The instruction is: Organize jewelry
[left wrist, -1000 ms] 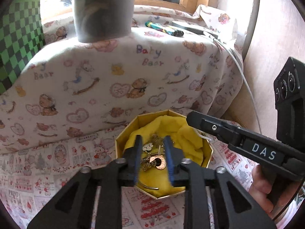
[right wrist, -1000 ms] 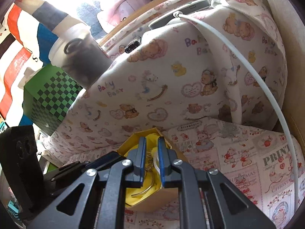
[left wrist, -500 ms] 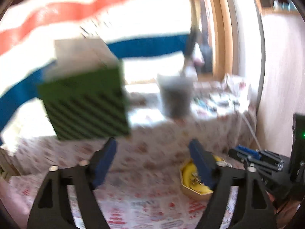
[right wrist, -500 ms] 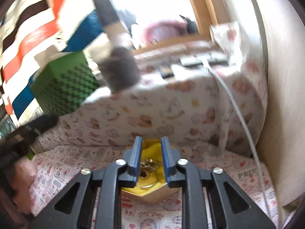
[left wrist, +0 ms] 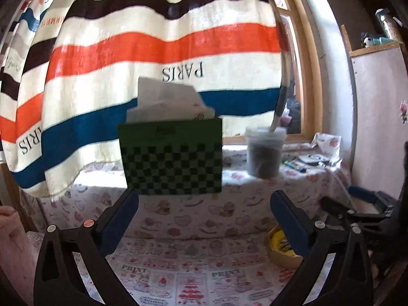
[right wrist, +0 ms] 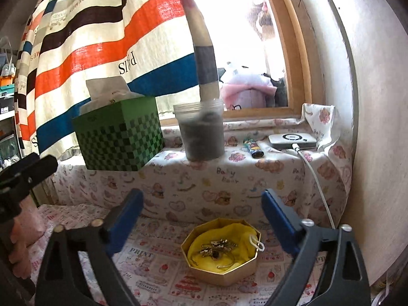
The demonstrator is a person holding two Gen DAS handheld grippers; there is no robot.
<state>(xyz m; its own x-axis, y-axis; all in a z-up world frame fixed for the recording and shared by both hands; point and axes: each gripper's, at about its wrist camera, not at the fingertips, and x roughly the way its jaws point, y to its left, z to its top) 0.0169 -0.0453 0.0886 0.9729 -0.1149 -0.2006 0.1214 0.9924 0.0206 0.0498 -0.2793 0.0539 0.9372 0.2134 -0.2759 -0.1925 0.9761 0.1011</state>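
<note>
A gold octagonal box (right wrist: 244,271) lined with yellow cloth sits on the printed tablecloth, with a heap of gold jewelry (right wrist: 216,247) inside it. My right gripper (right wrist: 201,204) hangs above and behind the box, its jaws opening wide with nothing between them. The left wrist view catches only an edge of the box (left wrist: 280,255) at the lower right, behind my left finger. My left gripper (left wrist: 204,204) points at the raised shelf, jaws opening wide and empty. The right gripper's body (left wrist: 357,209) shows at the far right of that view.
A green checkered tissue box (right wrist: 119,137), a translucent cup (right wrist: 202,132), a lighter (right wrist: 253,148) and a white device (right wrist: 293,139) with a cable (right wrist: 318,186) stand on the cloth-covered shelf. A striped curtain (left wrist: 153,46) hangs behind. A wall (right wrist: 369,127) closes the right side.
Both grippers were nearly shut down in the box among the jewelry; both have lifted out, tilted up toward level and spread wide. The jewelry stayed in the box.
</note>
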